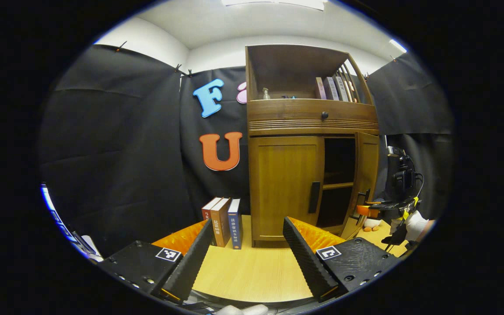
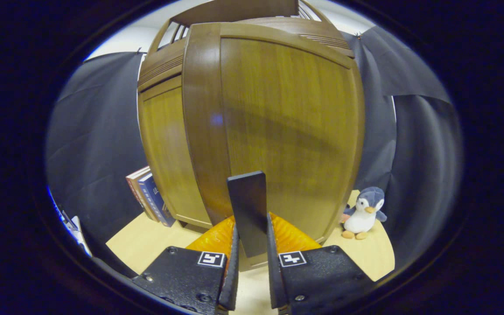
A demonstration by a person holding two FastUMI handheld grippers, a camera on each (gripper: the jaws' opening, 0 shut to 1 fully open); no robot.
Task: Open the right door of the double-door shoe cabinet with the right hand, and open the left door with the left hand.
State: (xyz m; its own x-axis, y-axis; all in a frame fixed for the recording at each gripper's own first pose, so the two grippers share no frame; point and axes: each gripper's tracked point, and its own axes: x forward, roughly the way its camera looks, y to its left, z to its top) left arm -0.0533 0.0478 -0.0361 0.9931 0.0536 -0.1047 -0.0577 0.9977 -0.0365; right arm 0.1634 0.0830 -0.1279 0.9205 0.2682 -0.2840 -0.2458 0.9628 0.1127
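Right tool [image 2: 252, 258] clamped on handle [image 2: 247, 210] of right door [image 2: 287, 131], fingers pressing both sides. Left tool [image 1: 247, 249] spread wide, holding nothing, facing left door [image 1: 285, 183], well short of it.

I see even, bright light from white ceiling panels [image 1: 274, 3]. Fisheye bending bows the tall brown wooden cabinet [image 1: 309, 144]; its swung-out door [image 2: 278, 131] carries a diagonal shadow and faint glare, slightly soft.

table [image 1: 252, 271], cabinet [image 1: 285, 188], books [image 1: 223, 221], penguin [image 2: 362, 213]
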